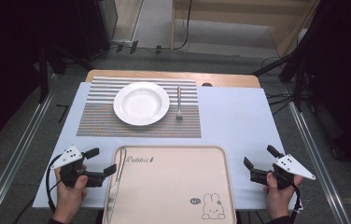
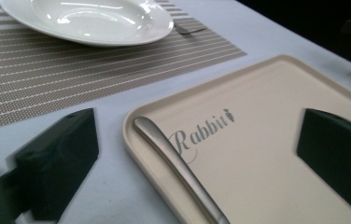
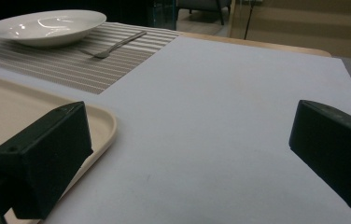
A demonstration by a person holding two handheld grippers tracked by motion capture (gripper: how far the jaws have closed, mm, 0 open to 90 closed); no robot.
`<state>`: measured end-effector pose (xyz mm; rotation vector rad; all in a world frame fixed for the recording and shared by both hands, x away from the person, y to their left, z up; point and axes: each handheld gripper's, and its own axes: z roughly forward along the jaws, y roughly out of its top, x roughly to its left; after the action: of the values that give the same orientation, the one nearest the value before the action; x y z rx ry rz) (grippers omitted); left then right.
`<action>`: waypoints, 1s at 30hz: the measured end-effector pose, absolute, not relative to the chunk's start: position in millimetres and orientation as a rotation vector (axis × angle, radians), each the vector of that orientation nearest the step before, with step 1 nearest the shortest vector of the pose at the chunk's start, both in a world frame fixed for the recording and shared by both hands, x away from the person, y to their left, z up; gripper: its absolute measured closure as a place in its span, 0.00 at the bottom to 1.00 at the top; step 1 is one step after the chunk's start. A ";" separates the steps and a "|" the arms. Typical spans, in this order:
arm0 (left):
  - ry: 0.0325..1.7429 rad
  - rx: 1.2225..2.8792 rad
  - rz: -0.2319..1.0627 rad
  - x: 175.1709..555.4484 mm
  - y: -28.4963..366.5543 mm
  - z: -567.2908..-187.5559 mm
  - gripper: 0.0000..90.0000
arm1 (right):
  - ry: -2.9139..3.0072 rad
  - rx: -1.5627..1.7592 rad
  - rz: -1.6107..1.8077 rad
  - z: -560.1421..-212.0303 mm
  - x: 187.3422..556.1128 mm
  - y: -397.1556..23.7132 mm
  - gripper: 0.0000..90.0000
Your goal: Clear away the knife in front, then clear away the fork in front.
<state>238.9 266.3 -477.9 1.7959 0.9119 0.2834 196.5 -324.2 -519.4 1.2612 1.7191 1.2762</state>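
At the tray's 9 o'clock edge, the left gripper point(image 1: 100, 164) hangs jaws spread wide, empty, just beside the slim silver table knife point(image 1: 115, 183) lying inside the beige plastic tray point(image 1: 173, 196). Judged step: knife pickup pending; next move needs closing on its handle. Right gripper point(image 1: 257, 161) at 3 o'clock, spread, empty. At 12 o'clock: white ceramic plate point(image 1: 141, 103).

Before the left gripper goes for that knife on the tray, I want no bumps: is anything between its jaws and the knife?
Nothing visible. The left gripper is open beside the tray's left edge, and the knife lies just inside the rim with only bare table between.
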 end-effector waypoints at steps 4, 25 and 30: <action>0.924 1.775 0.298 240.7 272.1 -478.3 0.00 | 1.721 1.262 1.265 -518.7 195.8 -323.1 0.00; 0.907 1.730 0.398 245.4 297.3 -479.4 0.05 | 1.705 1.255 1.172 -501.0 196.2 -313.8 0.00; 0.922 1.733 0.418 247.6 302.7 -482.5 0.05 | 1.708 1.263 1.191 -492.3 198.2 -311.0 0.00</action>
<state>247.6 302.7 -482.5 1.7333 0.9216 0.4182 198.2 -311.0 -492.3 1.2633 1.7081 1.1905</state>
